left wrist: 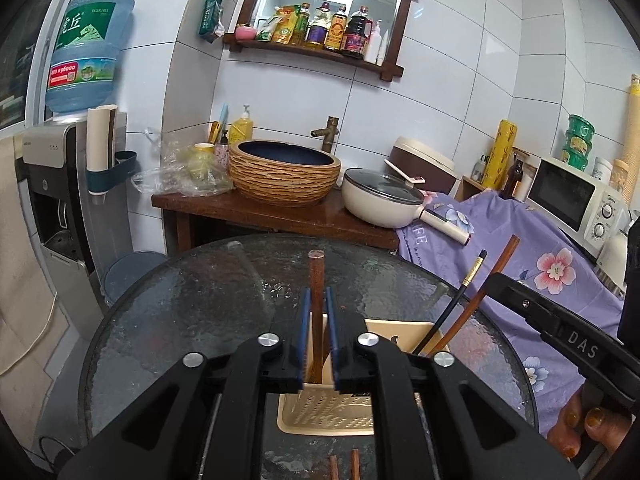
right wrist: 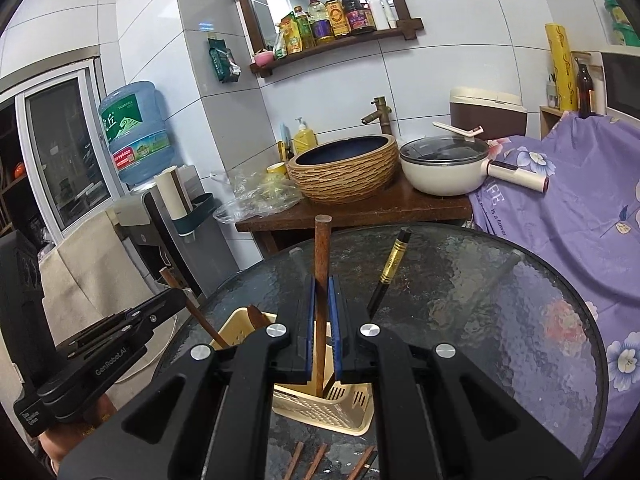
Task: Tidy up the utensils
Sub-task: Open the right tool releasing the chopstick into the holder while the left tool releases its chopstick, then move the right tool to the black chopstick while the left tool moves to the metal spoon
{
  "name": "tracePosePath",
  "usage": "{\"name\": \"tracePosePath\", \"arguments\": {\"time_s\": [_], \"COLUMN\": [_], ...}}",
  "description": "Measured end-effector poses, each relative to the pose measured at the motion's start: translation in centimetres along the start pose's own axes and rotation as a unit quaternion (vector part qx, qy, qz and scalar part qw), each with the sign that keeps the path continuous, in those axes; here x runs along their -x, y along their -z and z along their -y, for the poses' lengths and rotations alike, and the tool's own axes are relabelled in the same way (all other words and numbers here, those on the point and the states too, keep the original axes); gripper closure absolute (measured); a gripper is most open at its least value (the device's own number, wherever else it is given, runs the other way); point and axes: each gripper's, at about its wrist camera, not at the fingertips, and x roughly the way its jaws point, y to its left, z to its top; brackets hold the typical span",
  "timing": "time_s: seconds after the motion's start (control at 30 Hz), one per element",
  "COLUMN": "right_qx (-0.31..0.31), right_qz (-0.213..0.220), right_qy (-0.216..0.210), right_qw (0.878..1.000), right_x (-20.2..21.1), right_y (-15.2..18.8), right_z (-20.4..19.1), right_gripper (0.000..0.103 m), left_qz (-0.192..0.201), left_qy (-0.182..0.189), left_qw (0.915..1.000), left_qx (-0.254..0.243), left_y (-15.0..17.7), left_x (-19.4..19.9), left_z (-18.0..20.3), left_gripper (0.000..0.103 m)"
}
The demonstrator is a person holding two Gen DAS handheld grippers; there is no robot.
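**Two chopsticks standing in the beige holder, one between each gripper's pads**

A brown wooden chopstick [left wrist: 316, 312] stands upright between the blue pads of the left gripper [left wrist: 319, 300], its lower end down inside the beige perforated utensil holder [left wrist: 326, 414] directly below the jaws. A narrow gap shows on either side of the stick, so the pads stand slightly apart and do not press on it.

The right gripper [right wrist: 321, 312] is pinched on a second brown chopstick [right wrist: 321, 280], which also reaches down into the same holder [right wrist: 320, 410]. Just to the right of these jaws a black chopstick with a gold band [right wrist: 390, 270] leans out of the holder. More brown chopsticks [right wrist: 318, 462] lie flat on the table just under the gripper.

The holder stands on a round, textured glass table [right wrist: 480, 320]. Beyond it are a woven-pattern basin [right wrist: 344, 168] and a cream lidded pot [right wrist: 442, 170].
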Motion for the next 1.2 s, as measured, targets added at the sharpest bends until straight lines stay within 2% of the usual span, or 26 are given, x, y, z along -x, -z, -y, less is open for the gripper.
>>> {"name": "tracePosePath", "arguments": {"time_s": [0.03,0.1,0.2,0.23,0.27,0.3,0.33,0.37,0.4,0.43,0.47,0.5,0.7,0.8,0.87,0.93,1.1,1.2], "right_qx": [0.0,0.001,0.001,0.002,0.002,0.001,0.002,0.004,0.01,0.014,0.019,0.022,0.031,0.017,0.022,0.022,0.007,0.028], "right_qz": [0.0,0.0,0.004,0.008,0.014,0.016,0.021,0.025,0.034,0.036,0.031,0.024,-0.041,-0.094,-0.125,-0.135,-0.171,-0.202], "right_qy": [0.0,0.003,0.001,0.002,0.002,0.004,0.006,0.011,0.024,0.029,0.028,0.027,0.015,0.004,0.019,0.035,0.074,0.087], "right_qw": [1.0,1.0,1.0,1.0,1.0,1.0,1.0,1.0,0.999,0.999,0.999,0.999,0.999,0.995,0.992,0.99,0.982,0.975], "right_x": [0.1,0.3,0.9,1.2,1.7,2.0,2.5,2.9,3.5,3.8,4.0,4.1,3.6,2.8,2.3,2.1,1.4,0.4], "right_y": [0.1,0.2,0.6,0.8,1.1,1.4,1.9,2.2,3.1,3.7,4.5,5.0,10.6,13.2,14.8,15.9,17.7,19.1], "right_z": [0.1,0.3,0.7,0.8,1.1,1.2,1.3,1.4,1.4,1.4,1.3,1.2,0.9,1.4,1.5,1.6,2.7,2.8], "right_gripper": [0.096,0.096,0.093,0.085,0.064,0.05,0.027,0.024,0.024,0.021,0.011,0.005,0.005,0.005,0.005,0.005,0.009,0.015], "left_qz": [0.002,0.008,0.025,0.03,0.035,0.042,0.046,0.047,0.048,0.047,0.042,0.036,-0.037,-0.053,-0.062,-0.078,-0.114,-0.136], "left_qy": [-0.001,0.0,0.004,0.004,0.003,0.0,-0.001,-0.002,-0.005,-0.007,-0.013,-0.017,-0.035,-0.049,-0.054,-0.055,-0.043,-0.035], "left_qw": [1.0,1.0,0.9996,0.9995,0.9992,0.9989,0.9986,0.9983,0.9978,0.9975,0.9971,0.9969,0.9917,0.9879,0.9863,0.985,0.9814,0.979], "left_qx": [-0.002,-0.006,-0.009,-0.013,-0.017,-0.022,-0.028,-0.034,-0.044,-0.051,-0.061,-0.068,-0.118,-0.137,-0.143,-0.144,-0.148,-0.148], "left_y": [0.0,0.0,0.3,0.4,0.7,1.1,1.6,2.1,2.9,3.5,4.5,5.3,10.6,12.9,13.8,14.8,17.3,18.7], "left_x": [0.1,0.6,1.8,2.2,2.6,3.1,3.6,3.9,4.3,4.6,4.8,4.9,4.4,4.8,4.9,4.9,5.2,5.0], "left_z": [0.0,0.1,0.0,0.0,0.0,0.0,0.0,0.1,0.1,0.1,0.1,0.1,-0.4,-0.7,-1.0,-1.4,-1.6,-1.8], "left_gripper": [0.083,0.058,0.042,0.038,0.029,0.021,0.018,0.01,0.007,0.007,0.007,0.007,0.006,0.007,0.007,0.007,0.021,0.024]}}
